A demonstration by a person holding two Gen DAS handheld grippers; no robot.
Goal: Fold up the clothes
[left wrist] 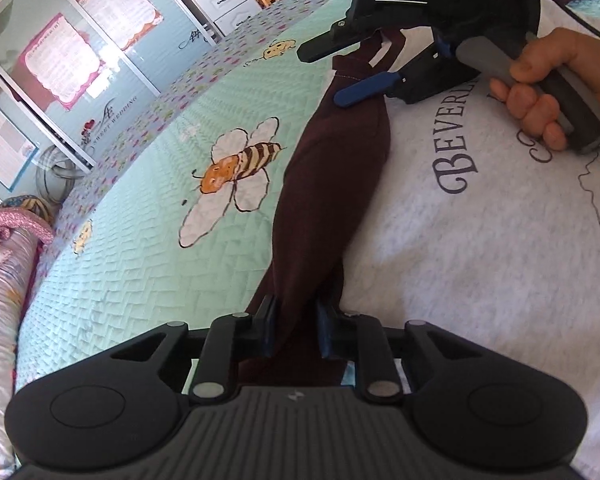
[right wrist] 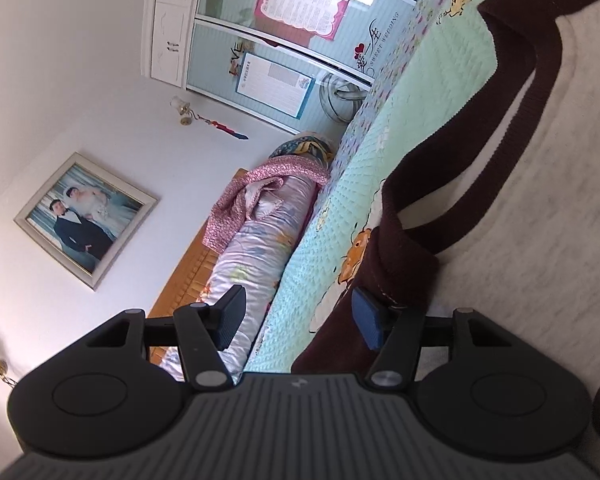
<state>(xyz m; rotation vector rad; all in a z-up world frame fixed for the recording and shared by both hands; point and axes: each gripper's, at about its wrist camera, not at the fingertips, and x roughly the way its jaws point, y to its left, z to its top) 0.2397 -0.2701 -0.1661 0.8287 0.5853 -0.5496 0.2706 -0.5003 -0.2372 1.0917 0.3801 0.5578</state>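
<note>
Jaws of the left gripper (left wrist: 296, 330) stand narrow, pads on both sides of the dark maroon fabric sleeve (left wrist: 332, 184) with the cloth bunched between them; looks pinched, though the contact line is partly hidden by folds. Sleeve runs from there across the bed to the right gripper (left wrist: 344, 74), seen in the left wrist view with its black finger above and blue finger below the far end of the sleeve, jaws apart, cloth between them. In the right wrist view the right gripper (right wrist: 300, 318) is open about halfway: blue pad touches the maroon cloth, black pad stands clear off to the left. A hand (left wrist: 548, 92) grips its grey handle. Sleeve belongs to a pale grey sweatshirt with dark printed lettering (left wrist: 480, 240), lying flat on the mint green quilted bedspread with bee pattern (left wrist: 140, 264). Maroon ribbed collar (right wrist: 512, 92) shows in the right wrist view.
</note>
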